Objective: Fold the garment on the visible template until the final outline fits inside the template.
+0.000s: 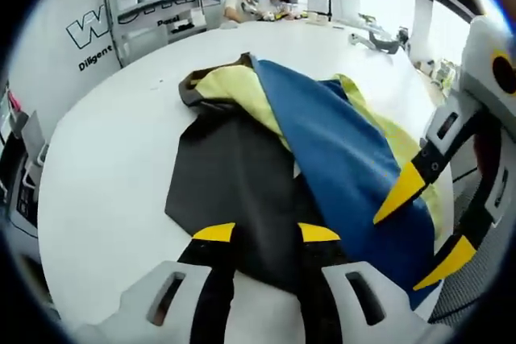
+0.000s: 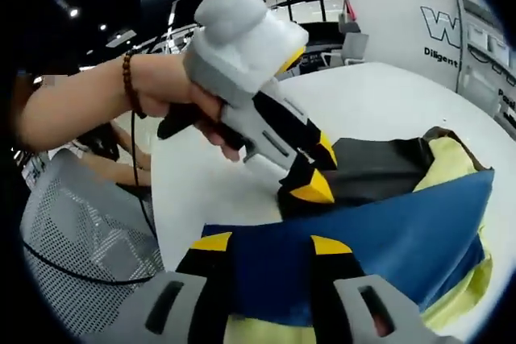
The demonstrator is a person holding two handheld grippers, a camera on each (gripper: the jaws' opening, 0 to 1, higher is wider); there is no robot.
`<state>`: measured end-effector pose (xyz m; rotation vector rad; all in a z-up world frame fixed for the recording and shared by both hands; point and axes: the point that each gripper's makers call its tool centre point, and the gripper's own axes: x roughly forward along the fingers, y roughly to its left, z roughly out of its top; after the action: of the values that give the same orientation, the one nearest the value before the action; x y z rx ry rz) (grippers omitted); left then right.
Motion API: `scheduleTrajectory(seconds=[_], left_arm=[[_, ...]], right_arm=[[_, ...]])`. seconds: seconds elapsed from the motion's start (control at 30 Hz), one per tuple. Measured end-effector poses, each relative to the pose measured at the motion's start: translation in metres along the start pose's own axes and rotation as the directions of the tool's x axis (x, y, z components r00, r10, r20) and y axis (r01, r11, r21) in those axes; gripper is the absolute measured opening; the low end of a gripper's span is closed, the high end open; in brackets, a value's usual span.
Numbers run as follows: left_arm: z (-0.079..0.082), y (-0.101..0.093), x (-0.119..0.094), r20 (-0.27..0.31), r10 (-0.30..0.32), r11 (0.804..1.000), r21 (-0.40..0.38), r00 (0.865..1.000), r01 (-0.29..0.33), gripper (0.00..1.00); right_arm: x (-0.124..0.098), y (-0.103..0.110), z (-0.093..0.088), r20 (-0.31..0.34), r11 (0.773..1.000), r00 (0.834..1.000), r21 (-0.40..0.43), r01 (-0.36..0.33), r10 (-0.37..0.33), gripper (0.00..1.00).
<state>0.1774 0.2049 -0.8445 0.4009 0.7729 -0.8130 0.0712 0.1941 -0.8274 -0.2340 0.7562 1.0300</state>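
Garment (image 1: 355, 159) of blue and pale yellow cloth lies crumpled on a round white table (image 1: 105, 167), partly over a dark sheet, the template (image 1: 234, 191).

In the left gripper view, the left gripper (image 1: 266, 233) rises from the bottom with its two yellow-tipped jaws apart, and the near edge of the dark template lies between and under them. Whether the tips press on the sheet cannot be told. To their right, the right gripper (image 1: 423, 223) comes in, its yellow-tipped jaws apart over the blue cloth's right edge.

In the right gripper view, the right gripper (image 2: 262, 243) has its jaws spread, with blue fabric lying across the gap between them; no clamping shows. Just beyond them, a hand (image 2: 181, 98) wearing a bead bracelet (image 2: 131, 82) holds the left gripper, its tips down at the dark sheet's edge, just beside the blue cloth.
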Motion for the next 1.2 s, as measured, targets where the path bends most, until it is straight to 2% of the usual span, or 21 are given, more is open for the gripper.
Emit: scheduleTrajectory(seconds=[0.3, 0.43, 0.5, 0.53, 0.57, 0.63, 0.67, 0.73, 0.87, 0.93, 1.1, 1.2], left_arm=[[0.000, 0.000, -0.001, 0.009, -0.005, 1.000, -0.022, 1.000, 0.005, 0.24], [-0.001, 0.000, -0.001, 0.013, -0.002, 1.000, -0.030, 1.000, 0.003, 0.24], [-0.001, 0.001, -0.001, 0.018, 0.001, 0.999, -0.039, 1.000, 0.000, 0.24], [-0.001, 0.001, -0.001, 0.020, 0.002, 0.999, -0.043, 1.000, -0.001, 0.23], [-0.001, 0.001, -0.001, 0.022, 0.003, 0.999, -0.047, 1.000, -0.002, 0.23], [-0.001, 0.001, -0.001, 0.024, 0.004, 0.999, -0.053, 1.000, -0.002, 0.23], [-0.001, 0.002, -0.001, 0.023, 0.002, 0.999, -0.052, 1.000, -0.001, 0.23], [0.000, 0.001, -0.001, 0.022, 0.003, 0.999, -0.039, 1.000, -0.002, 0.23], [0.000, 0.001, -0.001, 0.026, 0.007, 0.999, -0.049, 1.000, -0.006, 0.23], [0.000, 0.002, 0.000, 0.027, 0.008, 0.999, -0.048, 1.000, -0.007, 0.23], [0.000, 0.002, 0.000, 0.030, 0.014, 0.998, -0.056, 0.999, -0.012, 0.23], [0.000, 0.002, 0.000, 0.031, 0.015, 0.998, -0.059, 0.999, -0.013, 0.22]], right_arm=[[0.009, 0.025, -0.009, -0.046, 0.995, 0.996, -0.055, -0.081, 0.078, 0.30], [0.010, 0.031, -0.013, -0.063, 0.989, 0.994, -0.113, -0.094, 0.088, 0.29], [0.011, 0.029, -0.014, -0.068, 0.987, 0.996, -0.146, -0.073, 0.064, 0.29], [0.013, 0.033, -0.017, -0.084, 0.983, 0.993, -0.152, -0.099, 0.086, 0.29], [0.014, 0.036, -0.020, -0.090, 0.987, 0.991, -0.119, -0.109, 0.098, 0.28], [0.015, 0.036, -0.023, -0.098, 0.987, 0.991, -0.119, -0.106, 0.095, 0.27], [0.015, 0.034, -0.021, -0.098, 0.979, 0.992, -0.182, -0.092, 0.075, 0.26], [0.015, 0.034, -0.022, -0.107, 0.977, 0.992, -0.194, -0.091, 0.071, 0.25], [0.015, 0.030, -0.023, -0.121, 0.950, 0.992, -0.305, -0.061, 0.025, 0.20], [0.015, 0.031, -0.023, -0.117, 0.960, 0.993, -0.276, -0.055, 0.024, 0.20], [0.015, 0.031, -0.023, -0.109, 0.957, 0.994, -0.286, -0.049, 0.018, 0.19], [0.016, 0.036, -0.024, -0.116, 0.951, 0.993, -0.305, -0.055, 0.020, 0.10]])
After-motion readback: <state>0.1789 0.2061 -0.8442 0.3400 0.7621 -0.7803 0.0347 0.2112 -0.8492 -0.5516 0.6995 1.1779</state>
